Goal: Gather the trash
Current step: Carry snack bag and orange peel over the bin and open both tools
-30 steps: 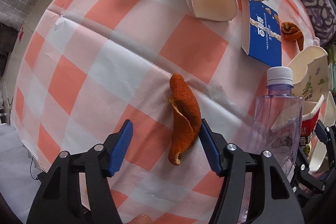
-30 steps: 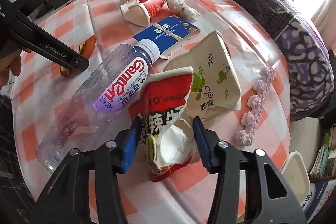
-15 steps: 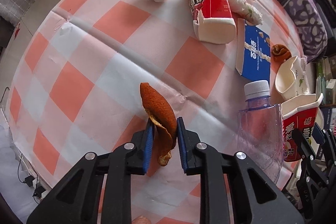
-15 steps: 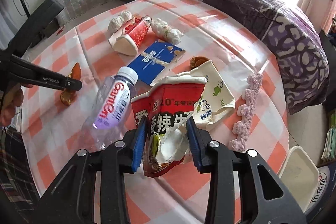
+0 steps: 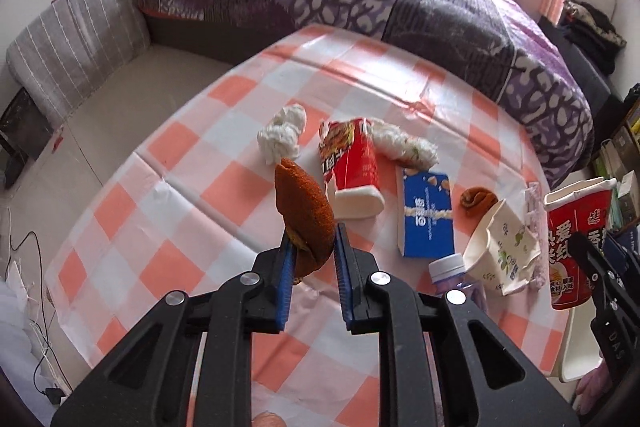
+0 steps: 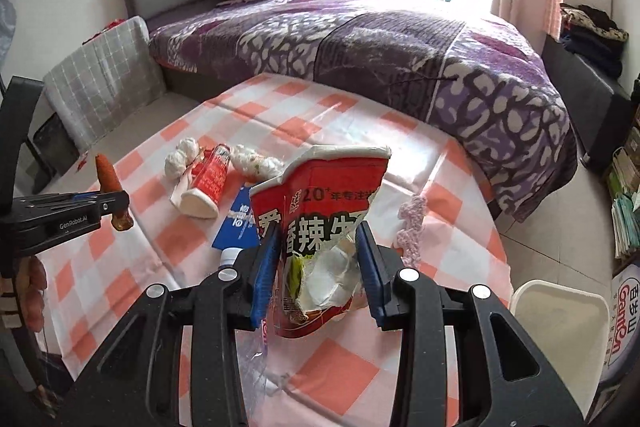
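My left gripper (image 5: 311,255) is shut on an orange peel (image 5: 304,215) and holds it up above the checked tablecloth (image 5: 192,267); the peel also shows in the right wrist view (image 6: 110,183). My right gripper (image 6: 316,259) is shut on a crushed red noodle cup (image 6: 324,219), lifted off the table; the cup also shows in the left wrist view (image 5: 576,243). On the table lie another red cup (image 5: 352,171), a blue carton (image 5: 426,215), a clear plastic bottle (image 5: 452,271), a cream paper cup (image 5: 504,247), white tissue wads (image 5: 282,139) and a second small peel (image 5: 476,197).
A white bin (image 6: 560,331) stands on the floor to the right of the table. A bed with a purple cover (image 6: 380,43) lies behind the table. A grey checked cushion (image 5: 76,43) is at the left. Cables (image 5: 24,259) lie on the floor at the lower left.
My left gripper closed on the orange peel and lifted it off the cloth. My right gripper tightened on the red noodle cup and raised it. Both cameras now look more level.
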`<state>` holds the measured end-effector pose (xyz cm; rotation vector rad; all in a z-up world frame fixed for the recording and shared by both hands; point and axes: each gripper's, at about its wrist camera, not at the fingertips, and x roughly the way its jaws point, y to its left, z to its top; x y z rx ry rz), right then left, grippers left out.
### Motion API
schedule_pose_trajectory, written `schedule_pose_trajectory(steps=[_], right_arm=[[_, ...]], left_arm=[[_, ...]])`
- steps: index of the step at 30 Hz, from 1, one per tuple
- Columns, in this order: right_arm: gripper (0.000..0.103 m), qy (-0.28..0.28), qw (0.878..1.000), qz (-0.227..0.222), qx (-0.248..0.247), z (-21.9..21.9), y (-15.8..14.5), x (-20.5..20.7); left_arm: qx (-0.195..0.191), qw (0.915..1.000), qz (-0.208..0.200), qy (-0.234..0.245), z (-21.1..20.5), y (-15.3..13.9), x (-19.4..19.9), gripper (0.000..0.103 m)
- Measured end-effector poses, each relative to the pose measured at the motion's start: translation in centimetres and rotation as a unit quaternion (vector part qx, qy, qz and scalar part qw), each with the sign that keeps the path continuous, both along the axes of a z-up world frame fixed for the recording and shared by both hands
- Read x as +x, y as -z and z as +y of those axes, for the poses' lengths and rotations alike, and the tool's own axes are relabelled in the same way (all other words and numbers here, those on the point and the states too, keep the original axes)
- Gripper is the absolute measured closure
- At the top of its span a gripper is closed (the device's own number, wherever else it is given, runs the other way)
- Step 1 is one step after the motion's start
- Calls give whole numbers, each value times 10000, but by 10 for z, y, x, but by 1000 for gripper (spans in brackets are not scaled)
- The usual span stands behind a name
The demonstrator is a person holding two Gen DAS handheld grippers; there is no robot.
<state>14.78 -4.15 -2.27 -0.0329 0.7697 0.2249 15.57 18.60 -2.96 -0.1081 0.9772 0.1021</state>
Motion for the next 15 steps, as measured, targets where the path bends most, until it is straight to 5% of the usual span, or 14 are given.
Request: schedule_pose_trajectory(steps=[15], right_arm=[[66, 705, 9952, -595, 324, -34, -29, -13]], left_arm=[[601, 9880, -1400, -235, -52, -51, -8, 84]])
